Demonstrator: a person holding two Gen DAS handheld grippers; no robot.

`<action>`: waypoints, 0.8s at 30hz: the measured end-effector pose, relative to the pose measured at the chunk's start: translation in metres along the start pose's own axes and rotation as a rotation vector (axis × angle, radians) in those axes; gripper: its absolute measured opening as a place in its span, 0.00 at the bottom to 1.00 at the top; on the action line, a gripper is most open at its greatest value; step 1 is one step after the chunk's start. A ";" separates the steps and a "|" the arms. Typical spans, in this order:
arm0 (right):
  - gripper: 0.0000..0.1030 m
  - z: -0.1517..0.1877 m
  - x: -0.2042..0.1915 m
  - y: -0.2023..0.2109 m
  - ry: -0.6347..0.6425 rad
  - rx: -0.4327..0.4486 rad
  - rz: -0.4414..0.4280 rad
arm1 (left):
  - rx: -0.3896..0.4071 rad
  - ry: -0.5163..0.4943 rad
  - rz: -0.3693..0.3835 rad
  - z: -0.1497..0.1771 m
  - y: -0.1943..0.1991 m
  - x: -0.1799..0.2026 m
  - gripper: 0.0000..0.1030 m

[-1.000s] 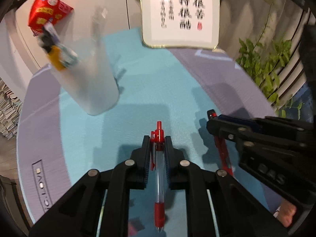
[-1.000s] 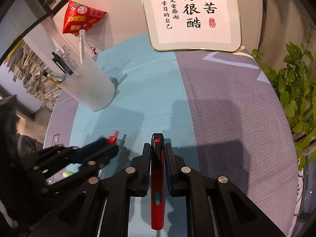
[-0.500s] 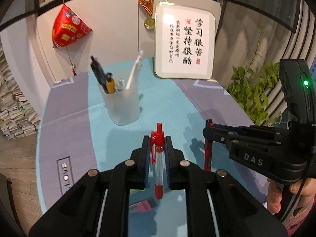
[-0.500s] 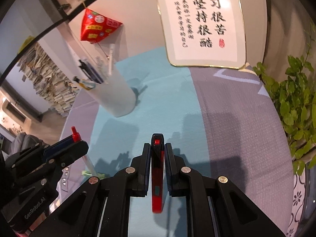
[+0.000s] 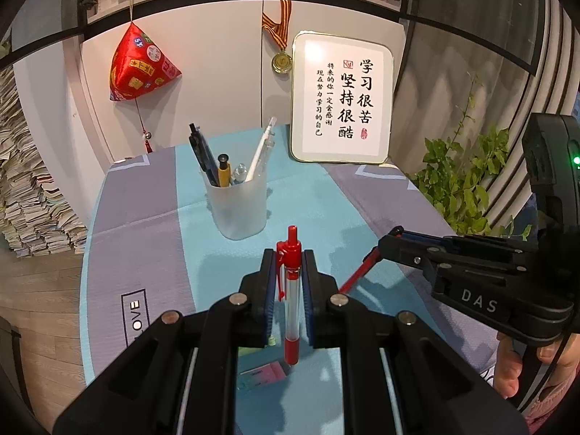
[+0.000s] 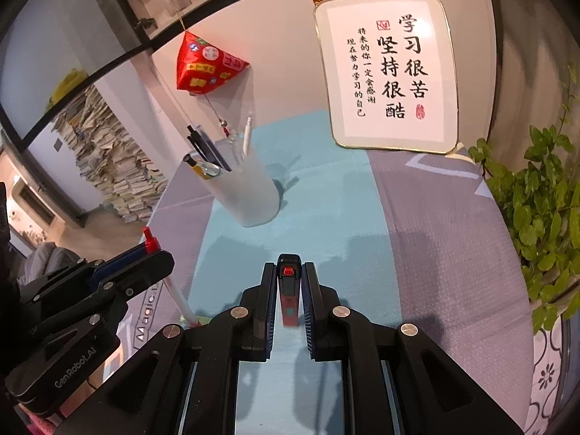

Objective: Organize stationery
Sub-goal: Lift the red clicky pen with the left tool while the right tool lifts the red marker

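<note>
Currently both grippers are lifted above the desk (image 5: 152, 195). Left gripper (image 5: 288, 257): jaws clenched on a clear pen with red cap (image 5: 291, 290), cap end forward. Right gripper (image 6: 289, 272): jaws clenched on a red marker (image 6: 289, 295), its lower end hanging below the jaws. Frosted pen cup (image 5: 237, 206) stands near the desk's far edge on the teal strip, holding several pens; both held items are well short of it.

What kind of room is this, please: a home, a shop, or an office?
Probably a home study corner. Stacks of books and papers stand on the floor, a framed calligraphy board leans on white cabinet doors, and a pen cup stands on a desk mat.
</note>
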State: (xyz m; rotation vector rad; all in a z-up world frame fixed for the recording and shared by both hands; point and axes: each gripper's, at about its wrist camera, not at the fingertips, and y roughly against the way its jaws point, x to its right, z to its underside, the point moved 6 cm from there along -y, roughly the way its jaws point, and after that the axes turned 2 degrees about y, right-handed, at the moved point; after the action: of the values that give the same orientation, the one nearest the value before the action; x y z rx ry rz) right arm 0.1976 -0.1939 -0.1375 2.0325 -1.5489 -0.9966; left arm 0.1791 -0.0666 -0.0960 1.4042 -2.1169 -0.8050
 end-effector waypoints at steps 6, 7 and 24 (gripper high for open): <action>0.14 -0.002 -0.009 0.009 0.017 0.021 -0.005 | 0.024 0.010 -0.005 -0.003 0.009 -0.004 0.12; 0.14 -0.003 -0.010 0.011 0.021 0.024 -0.005 | 0.027 0.011 -0.006 -0.003 0.010 -0.004 0.12; 0.14 -0.044 -0.056 0.041 0.131 0.117 -0.005 | 0.104 0.055 -0.028 -0.020 0.031 -0.030 0.12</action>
State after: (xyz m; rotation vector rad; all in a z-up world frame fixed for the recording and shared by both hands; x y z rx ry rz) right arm 0.1958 -0.1581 -0.0633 2.1355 -1.5666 -0.7741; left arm 0.1831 -0.0337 -0.0626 1.4955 -2.1286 -0.6676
